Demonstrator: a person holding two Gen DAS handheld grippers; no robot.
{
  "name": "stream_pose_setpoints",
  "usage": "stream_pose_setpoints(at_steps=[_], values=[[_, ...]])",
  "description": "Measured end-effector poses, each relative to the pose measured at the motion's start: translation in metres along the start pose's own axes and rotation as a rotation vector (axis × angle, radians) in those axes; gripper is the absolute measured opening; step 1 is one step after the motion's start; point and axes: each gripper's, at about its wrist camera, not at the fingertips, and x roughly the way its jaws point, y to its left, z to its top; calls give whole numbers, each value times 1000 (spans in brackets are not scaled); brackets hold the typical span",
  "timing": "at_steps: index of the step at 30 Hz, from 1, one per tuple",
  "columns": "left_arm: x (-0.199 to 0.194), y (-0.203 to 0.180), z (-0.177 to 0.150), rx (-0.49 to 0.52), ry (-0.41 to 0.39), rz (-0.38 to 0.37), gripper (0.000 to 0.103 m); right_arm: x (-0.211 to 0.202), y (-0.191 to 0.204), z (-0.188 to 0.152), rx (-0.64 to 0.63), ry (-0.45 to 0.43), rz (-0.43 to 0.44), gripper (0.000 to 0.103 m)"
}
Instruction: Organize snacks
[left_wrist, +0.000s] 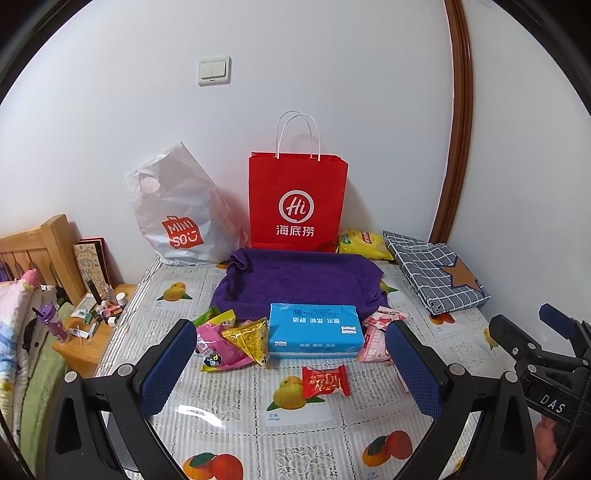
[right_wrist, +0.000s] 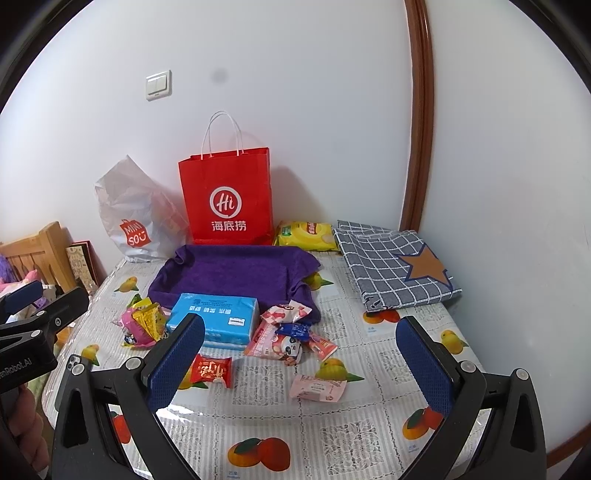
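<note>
A table (left_wrist: 240, 413) under a fruit-print cloth sits in a white-walled corner, with a red paper bag (left_wrist: 297, 201) and a white plastic bag (left_wrist: 177, 218) against the wall far ahead of both grippers, and a purple towel (left_wrist: 295, 282) just before them. The left gripper (left_wrist: 291, 365) and right gripper (right_wrist: 299, 365) both hover wide apart, empty; a red snack packet (left_wrist: 325, 381) lies between the left fingers, other snacks and a blue tissue pack (left_wrist: 314, 332) just beyond

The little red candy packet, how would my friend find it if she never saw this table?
Start at the tall red paper bag against the wall, then come forward past the purple towel to the blue tissue pack. The small red candy packet lies alone just in front of it, the only red wrapper with gold writing.
</note>
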Motion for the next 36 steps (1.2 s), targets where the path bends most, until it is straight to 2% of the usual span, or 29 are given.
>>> stream_pose_setpoints(at_steps=[36], values=[[-1,2,0,-5,3,-5,102,-2,3,-4,4,-15,15,103]])
